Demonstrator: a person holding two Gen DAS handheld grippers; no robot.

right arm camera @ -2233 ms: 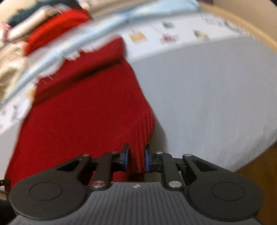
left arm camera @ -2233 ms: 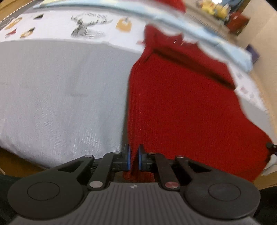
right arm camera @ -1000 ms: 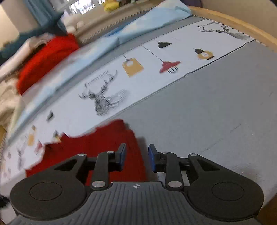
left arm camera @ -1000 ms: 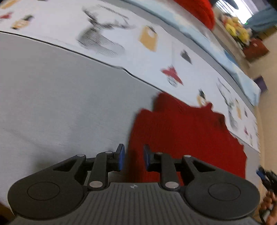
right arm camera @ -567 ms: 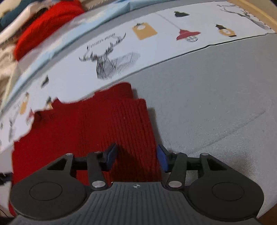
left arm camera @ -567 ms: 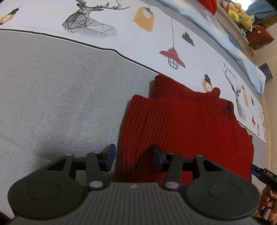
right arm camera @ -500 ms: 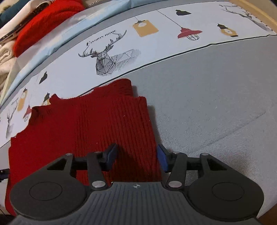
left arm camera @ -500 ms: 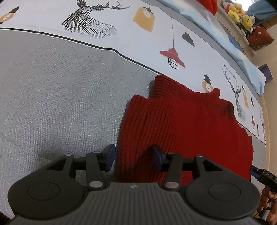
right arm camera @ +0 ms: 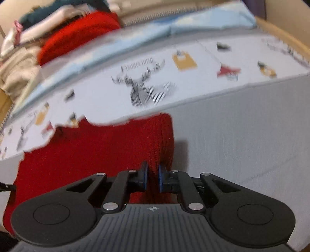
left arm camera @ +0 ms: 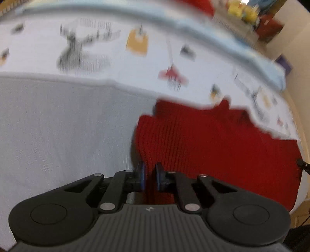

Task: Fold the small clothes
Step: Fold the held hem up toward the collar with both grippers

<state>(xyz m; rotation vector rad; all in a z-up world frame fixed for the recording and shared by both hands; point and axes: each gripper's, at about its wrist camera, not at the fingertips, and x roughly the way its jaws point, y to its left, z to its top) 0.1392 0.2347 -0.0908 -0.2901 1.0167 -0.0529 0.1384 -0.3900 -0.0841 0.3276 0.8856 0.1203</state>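
A red knitted sweater [left arm camera: 213, 139] lies on a grey bed cover [left arm camera: 58, 126], stretched between my two grippers. My left gripper [left arm camera: 149, 178] is shut on the sweater's left near corner. In the right wrist view my right gripper [right arm camera: 153, 179] is shut on the right near corner of the same sweater [right arm camera: 96, 155], which bunches up into a ridge just ahead of the fingers. Both views are motion-blurred.
A white sheet with printed deer and lamps [right arm camera: 155, 85] lies beyond the sweater, then a pale blue cloth [right arm camera: 174, 31]. A pile of clothes with a red garment [right arm camera: 77, 36] sits at the back. Toys and boxes [left arm camera: 251, 15] stand far right. The bed's wooden edge [right arm camera: 286, 38] curves right.
Both grippers were open astride the sweater's near edge half a second ago; now both have shut on its corners and the view has swung, lifting the edge.
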